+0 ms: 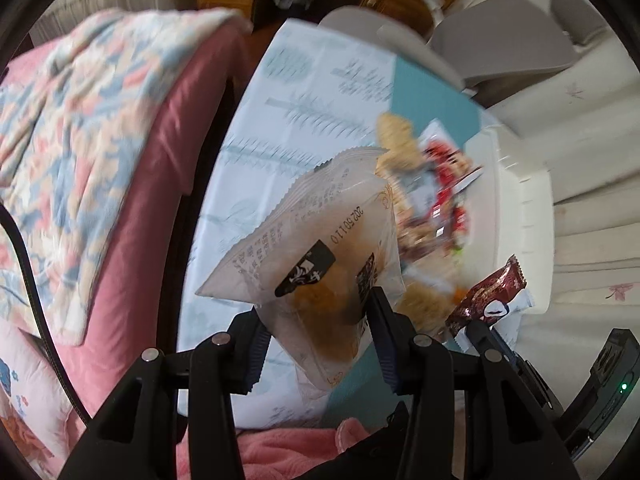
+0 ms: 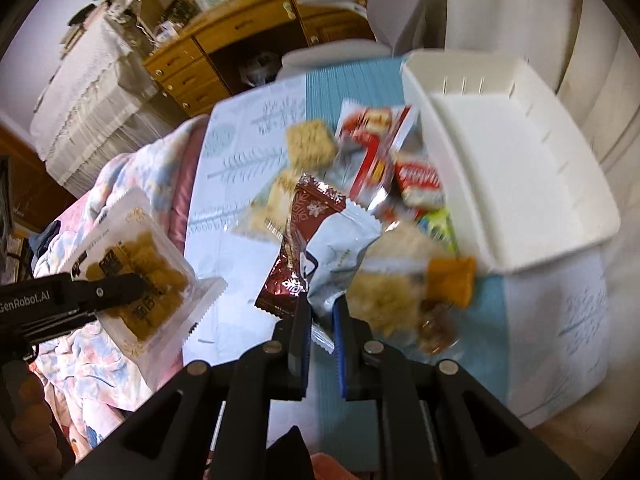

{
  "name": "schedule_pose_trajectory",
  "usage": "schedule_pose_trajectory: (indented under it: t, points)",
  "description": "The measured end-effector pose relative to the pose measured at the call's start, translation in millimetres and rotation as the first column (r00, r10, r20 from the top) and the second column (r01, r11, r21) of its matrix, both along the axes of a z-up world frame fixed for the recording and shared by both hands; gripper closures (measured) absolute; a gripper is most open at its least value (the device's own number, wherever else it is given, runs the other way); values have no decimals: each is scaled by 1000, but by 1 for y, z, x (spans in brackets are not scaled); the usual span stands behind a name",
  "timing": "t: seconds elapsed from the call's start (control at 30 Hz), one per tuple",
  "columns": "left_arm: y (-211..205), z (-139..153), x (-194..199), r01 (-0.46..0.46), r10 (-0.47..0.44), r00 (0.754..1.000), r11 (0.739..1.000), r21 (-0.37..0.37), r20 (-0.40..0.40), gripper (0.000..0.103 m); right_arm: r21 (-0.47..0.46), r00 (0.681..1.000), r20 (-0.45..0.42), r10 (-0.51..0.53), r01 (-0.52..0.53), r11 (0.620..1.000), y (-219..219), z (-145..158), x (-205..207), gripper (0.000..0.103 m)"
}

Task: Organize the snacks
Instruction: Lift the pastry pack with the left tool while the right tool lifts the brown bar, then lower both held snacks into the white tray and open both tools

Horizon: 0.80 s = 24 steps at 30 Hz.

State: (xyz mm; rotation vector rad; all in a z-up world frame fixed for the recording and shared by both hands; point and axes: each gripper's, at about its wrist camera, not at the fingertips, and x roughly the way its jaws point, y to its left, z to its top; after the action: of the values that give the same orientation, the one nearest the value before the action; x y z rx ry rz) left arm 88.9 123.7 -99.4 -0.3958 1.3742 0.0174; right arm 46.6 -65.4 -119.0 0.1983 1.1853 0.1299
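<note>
Left tool: tool [image 1: 320, 320] clamped on a clear packet of golden puffed snacks [image 1: 320, 256], its black fingers [image 1: 384, 320] pressing the packet's lower sides; packet lifted clear of the tabletop, printed side and date stamp toward the lens.

Right tool: tool [image 2: 322, 320] closed on the crimped ends of two wrappers, a maroon snack wrapper [image 2: 298, 236] and a pale grey-blue one [image 2: 340, 244], both raised above the pile; blue pads of the fingers [image 2: 340, 344] nearly together with the foil pinched between.

Cross view: right-wrist view catches the left tool [image 2: 120, 288] at far left, holding its puffed-snack packet [image 2: 140, 276] over the floral quilt; left-wrist view shows the maroon wrapper [image 1: 488, 292] at the lower right.

Snack pile: heap of loose snacks [image 2: 400, 280] on the tabletop just beyond the right tool, blurred; pale noodle-like blocks [image 2: 310, 144], red-and-white packets [image 2: 372, 140], a green packet and an orange square [image 2: 450, 280] can be made out.

Bin: white plastic bin [image 2: 560, 208], nothing visible inside it, standing right of the pile and touching its edge.

Tabletop: pale blue cloth with printed leaf motifs [image 1: 300, 100] over a teal surface.

Surroundings: pink bedding with floral quilt [image 1: 80, 112] left of the tabletop; wooden desk with drawers [image 2: 192, 68] beyond.
</note>
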Motion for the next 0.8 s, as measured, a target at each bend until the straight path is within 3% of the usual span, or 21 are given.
schedule_pose_trajectory:
  t: [0.33,0.8]
  points:
    - [-96,28,9,23,-16,990,999,-43,142,58,-12,996,75,40,-40,999,-86,23,8,93]
    - [-217,38,30,112,-101,964,993,-31,244,58,-17,996,88,29,-28,999,-182,18,24,93]
